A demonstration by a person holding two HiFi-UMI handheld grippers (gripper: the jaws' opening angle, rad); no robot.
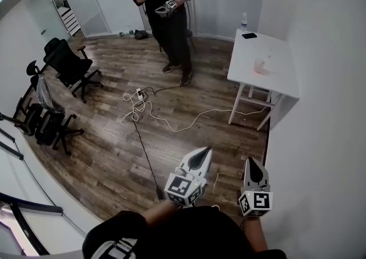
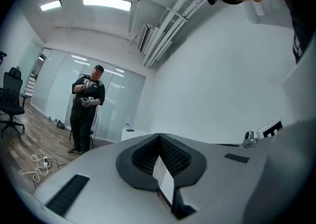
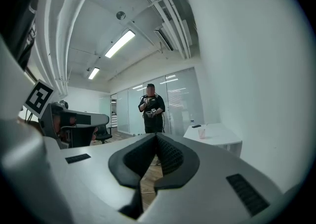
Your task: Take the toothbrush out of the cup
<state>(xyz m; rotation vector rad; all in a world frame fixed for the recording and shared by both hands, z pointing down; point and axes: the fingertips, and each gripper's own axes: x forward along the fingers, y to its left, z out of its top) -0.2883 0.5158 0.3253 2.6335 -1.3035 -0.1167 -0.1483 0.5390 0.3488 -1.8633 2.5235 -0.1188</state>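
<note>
Both the left tongs (image 1: 203,151) and the right tongs (image 1: 252,162) were closed tip to tip, holding nothing. The pink cup (image 1: 260,68), with the toothbrush (image 1: 267,59) in it, stood on the white surface (image 1: 251,52), well apart from them.

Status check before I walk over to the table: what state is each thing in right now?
left gripper: shut, nothing in it, well short of the table.
right gripper: shut, nothing in it.
cup: upright on the white table, not gripped.
toothbrush: in the cup, leaning against its rim.
bottle: upright at the table's far corner.
phone: lying flat on the table.
</note>
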